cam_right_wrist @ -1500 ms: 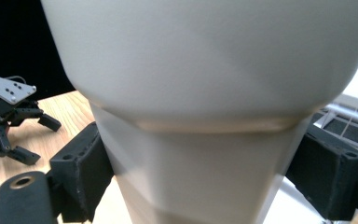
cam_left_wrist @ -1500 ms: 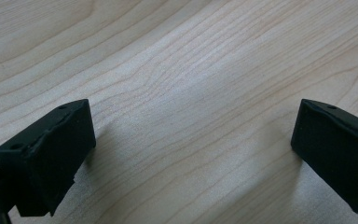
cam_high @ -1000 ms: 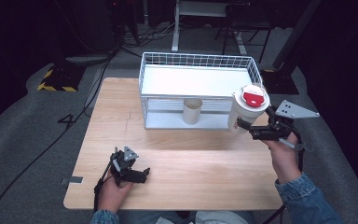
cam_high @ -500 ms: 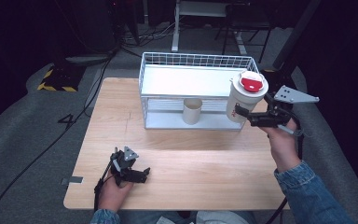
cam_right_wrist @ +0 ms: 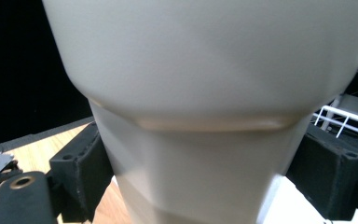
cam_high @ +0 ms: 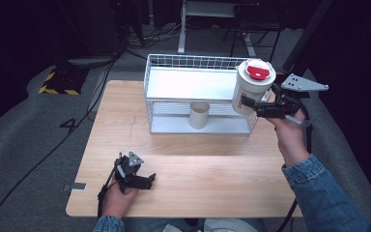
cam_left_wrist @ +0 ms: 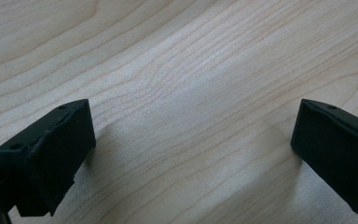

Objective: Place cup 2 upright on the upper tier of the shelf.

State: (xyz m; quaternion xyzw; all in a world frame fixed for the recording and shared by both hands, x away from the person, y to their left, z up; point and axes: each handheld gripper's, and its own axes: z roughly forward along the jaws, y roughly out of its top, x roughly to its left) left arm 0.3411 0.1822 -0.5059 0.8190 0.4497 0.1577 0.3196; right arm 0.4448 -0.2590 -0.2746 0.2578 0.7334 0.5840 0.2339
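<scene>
A white tumbler with a red-capped lid hangs in the air at the right end of the white wire rack, level with its top shelf. My right gripper is shut on the tumbler's lower body. In the right gripper view the tumbler stands close up, with both black pads pressed against its narrower base. My left gripper rests on the wooden table near the front left edge, open. The left gripper view has the left gripper with its jaws wide apart over bare wood.
A small beige cup stands upright on the rack's lower shelf. The rack sits at the back middle of the table. Dark floor, cables and a yellow-black striped block lie beyond the table.
My right gripper has lifted the tumbler up and slightly left, from beside the rack's lower right corner to the height of its top. The left gripper has stayed still.
</scene>
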